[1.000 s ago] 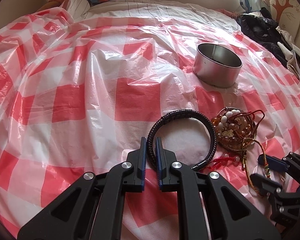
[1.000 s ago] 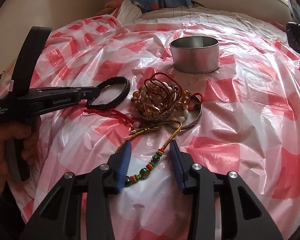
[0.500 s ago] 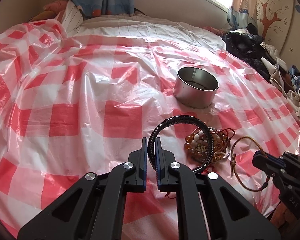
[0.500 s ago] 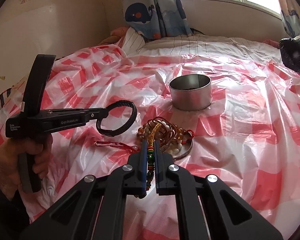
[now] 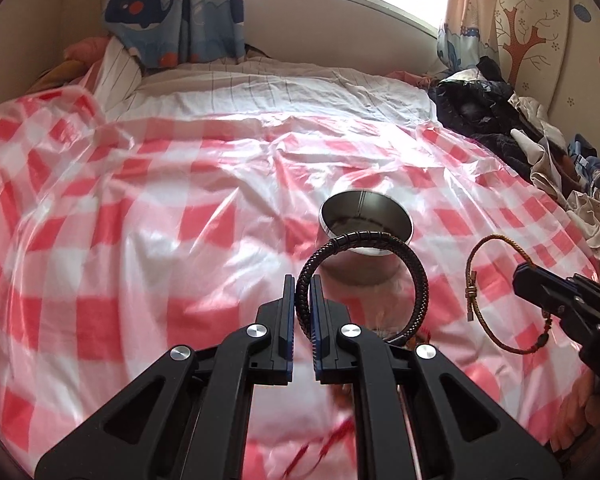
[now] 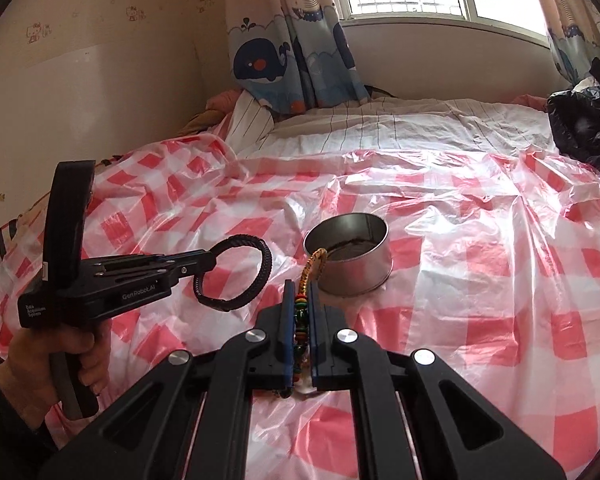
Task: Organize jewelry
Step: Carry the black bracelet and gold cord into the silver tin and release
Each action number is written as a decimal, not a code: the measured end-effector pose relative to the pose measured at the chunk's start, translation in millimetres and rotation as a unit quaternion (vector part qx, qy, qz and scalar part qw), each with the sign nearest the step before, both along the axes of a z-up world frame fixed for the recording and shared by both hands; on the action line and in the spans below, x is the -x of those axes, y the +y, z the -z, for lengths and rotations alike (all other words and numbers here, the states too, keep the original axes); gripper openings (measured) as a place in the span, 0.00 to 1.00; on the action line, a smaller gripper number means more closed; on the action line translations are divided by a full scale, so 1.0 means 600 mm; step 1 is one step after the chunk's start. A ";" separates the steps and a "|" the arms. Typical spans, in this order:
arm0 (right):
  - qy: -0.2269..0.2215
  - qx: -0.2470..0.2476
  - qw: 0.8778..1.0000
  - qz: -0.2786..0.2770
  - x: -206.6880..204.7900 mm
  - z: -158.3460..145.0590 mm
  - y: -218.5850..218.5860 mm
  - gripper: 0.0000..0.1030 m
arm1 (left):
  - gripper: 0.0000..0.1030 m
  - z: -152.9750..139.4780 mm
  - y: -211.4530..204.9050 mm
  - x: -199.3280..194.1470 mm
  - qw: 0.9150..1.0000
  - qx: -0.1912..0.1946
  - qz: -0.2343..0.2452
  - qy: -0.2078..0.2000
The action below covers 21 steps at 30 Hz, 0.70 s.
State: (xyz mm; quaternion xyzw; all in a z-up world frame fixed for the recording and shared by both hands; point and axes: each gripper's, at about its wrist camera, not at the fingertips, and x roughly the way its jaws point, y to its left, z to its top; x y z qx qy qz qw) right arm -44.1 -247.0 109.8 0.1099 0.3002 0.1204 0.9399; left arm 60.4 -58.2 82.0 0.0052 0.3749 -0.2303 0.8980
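Note:
My left gripper (image 5: 302,284) is shut on a black braided bracelet (image 5: 416,276) and holds it up in the air, short of a round metal tin (image 5: 366,222) on the checked plastic sheet. In the right wrist view the same bracelet (image 6: 260,276) hangs from the left gripper (image 6: 210,262) to the left of the tin (image 6: 352,260). My right gripper (image 6: 300,292) is shut on a gold cord bracelet with coloured beads (image 6: 310,270), lifted just before the tin. In the left wrist view the cord bracelet (image 5: 474,280) hangs as a loop from the right gripper (image 5: 520,274).
The red and white checked plastic sheet (image 6: 480,280) covers a bed. A striped white sheet (image 6: 400,124) lies behind it. A pile of dark clothes (image 5: 496,120) sits at the right edge. Wall, whale curtain (image 6: 292,52) and window stand at the back.
Both grippers have risen from the sheet with their bracelets. The right gripper closed on the cord bracelet. The pile of beaded jewelry has dropped out of view below.

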 end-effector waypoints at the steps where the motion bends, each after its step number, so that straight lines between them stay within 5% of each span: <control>1: -0.002 -0.004 1.000 0.003 -0.007 -0.003 -0.006 0.06 | 0.06 -0.002 -0.013 -0.012 1.000 -0.002 0.003 0.000; 8: -0.014 -0.016 1.000 0.004 -0.076 -0.018 -0.035 0.06 | 0.06 0.010 -0.105 -0.107 1.000 0.002 0.016 0.016; 11: -0.010 -0.019 1.000 -0.001 -0.119 -0.014 -0.041 0.06 | 0.07 0.047 -0.147 -0.149 0.998 -0.031 0.038 0.050; 18: 0.039 -0.075 0.996 -0.017 -0.220 0.039 -0.043 0.07 | 0.10 0.039 -0.089 -0.147 0.998 -0.044 0.023 0.035; 19: 0.059 -0.055 0.997 -0.004 -0.233 0.051 -0.039 0.08 | 0.12 0.035 -0.078 -0.144 0.998 -0.047 0.021 0.032; 21: 0.082 -0.010 0.996 0.030 -0.239 0.073 -0.037 0.28 | 0.18 0.028 -0.050 -0.125 0.998 -0.055 0.015 0.026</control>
